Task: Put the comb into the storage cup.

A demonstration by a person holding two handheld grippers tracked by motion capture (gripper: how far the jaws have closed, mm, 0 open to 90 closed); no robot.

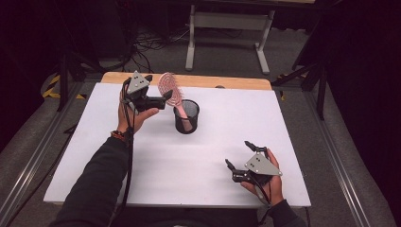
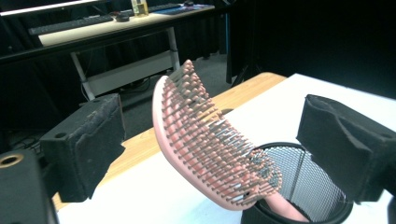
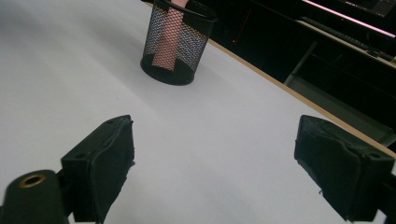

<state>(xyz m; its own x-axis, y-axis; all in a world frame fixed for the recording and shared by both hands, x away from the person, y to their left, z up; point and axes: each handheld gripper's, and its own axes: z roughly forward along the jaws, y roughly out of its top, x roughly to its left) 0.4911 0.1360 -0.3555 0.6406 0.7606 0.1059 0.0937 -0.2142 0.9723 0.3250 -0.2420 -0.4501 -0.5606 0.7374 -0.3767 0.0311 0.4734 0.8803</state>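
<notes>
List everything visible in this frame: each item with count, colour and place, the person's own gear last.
Pink bristled plastic hairbrush: one, pink, handle down in the cup, head leaning out.
Black wire-mesh cup: one, black, upright, centre-left of the board.
White board: one, white, covering the tabletop.
Wooden table: one, light wood, far edge showing.
White-legged desk: one, beyond the table.
Left gripper: one, black, jaws open either side of the brush head.
Right gripper: one, black, open, near right.
</notes>
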